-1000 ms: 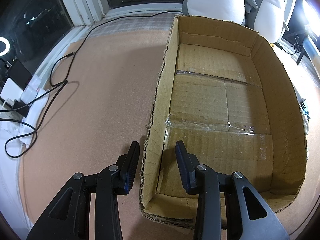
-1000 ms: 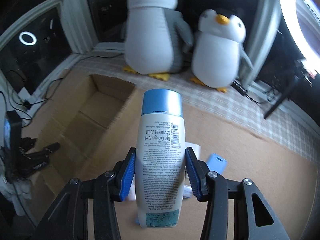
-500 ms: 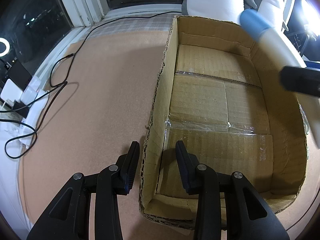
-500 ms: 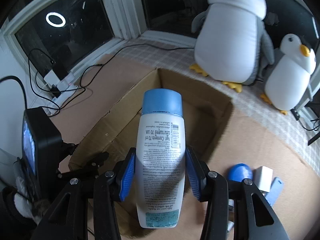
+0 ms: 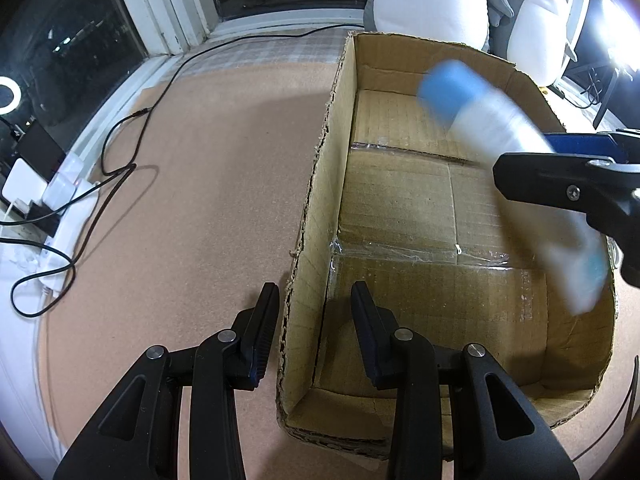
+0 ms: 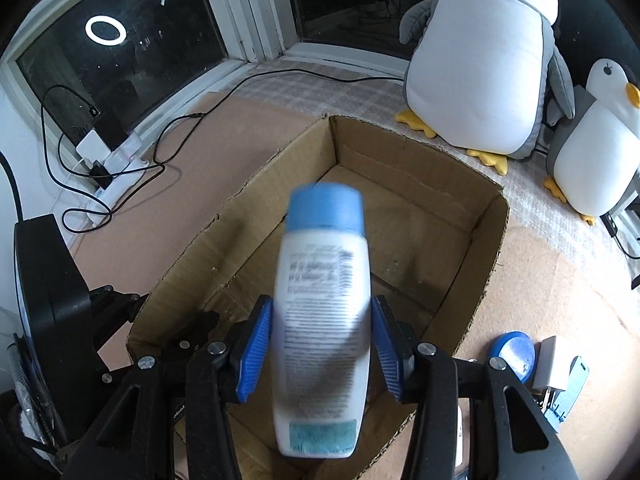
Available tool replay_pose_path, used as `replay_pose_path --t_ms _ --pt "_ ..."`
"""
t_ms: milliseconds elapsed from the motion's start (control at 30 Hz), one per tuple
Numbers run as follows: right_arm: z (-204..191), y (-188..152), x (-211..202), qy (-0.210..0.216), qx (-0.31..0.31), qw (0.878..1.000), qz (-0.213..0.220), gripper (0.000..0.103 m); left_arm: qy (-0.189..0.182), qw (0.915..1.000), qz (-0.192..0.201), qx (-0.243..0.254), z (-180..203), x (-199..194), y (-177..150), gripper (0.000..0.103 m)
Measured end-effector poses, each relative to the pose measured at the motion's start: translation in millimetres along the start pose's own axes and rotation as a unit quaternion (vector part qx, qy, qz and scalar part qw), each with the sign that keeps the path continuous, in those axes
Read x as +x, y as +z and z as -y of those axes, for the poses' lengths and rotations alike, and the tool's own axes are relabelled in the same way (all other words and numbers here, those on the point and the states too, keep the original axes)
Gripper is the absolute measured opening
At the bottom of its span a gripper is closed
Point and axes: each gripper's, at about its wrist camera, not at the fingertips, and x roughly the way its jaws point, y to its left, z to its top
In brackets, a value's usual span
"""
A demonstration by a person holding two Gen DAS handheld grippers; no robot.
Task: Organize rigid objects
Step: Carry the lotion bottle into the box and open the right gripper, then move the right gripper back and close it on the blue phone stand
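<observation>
Blurred bottle [image 6: 322, 320] — over cardboard box [image 6: 486, 240]

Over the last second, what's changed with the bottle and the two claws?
The right claw carried the white bottle with the blue cap from beside the cardboard box to above its open inside. Its jaws have just been opening, the blurred bottle between them, apparently slipping free. The left claw stayed put, straddling the box's wall; the box inside still looks bare.

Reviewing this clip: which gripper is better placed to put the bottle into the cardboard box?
Right. The right gripper, fingers just opening, has the blue-capped bottle between them above the cardboard box. The left gripper straddles the box's side wall, steadying it.
</observation>
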Motion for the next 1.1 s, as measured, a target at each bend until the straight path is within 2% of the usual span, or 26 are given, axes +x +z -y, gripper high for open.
replay_pose_path --t_ms 100,367,567,833,967,1100 --pt "0 0 -4 -0.002 0.002 1.000 0.007 0.055 0.000 1.0000 0.000 0.000 0 -1 0 0.036" --pt "10 -5 -20 0.001 0.018 1.000 0.022 0.055 0.002 1.0000 0.001 0.002 1 -1 -1 0.036" --pt "39 -19 -51 -0.008 0.047 0.998 0.046 0.055 0.003 1.0000 0.001 0.003 1 0 -1 0.036" --pt "123 -53 -92 -0.057 0.122 0.989 0.058 0.055 0.004 1.0000 0.001 0.003 1 0 -1 0.036" --pt "172 -73 -96 -0.099 0.169 0.980 0.048 0.055 0.004 1.0000 0.001 0.003 2 -1 -2 0.036" --pt "217 -86 -86 -0.112 0.226 0.967 0.025 0.055 0.004 1.0000 0.001 0.002 2 -1 -2 0.036"
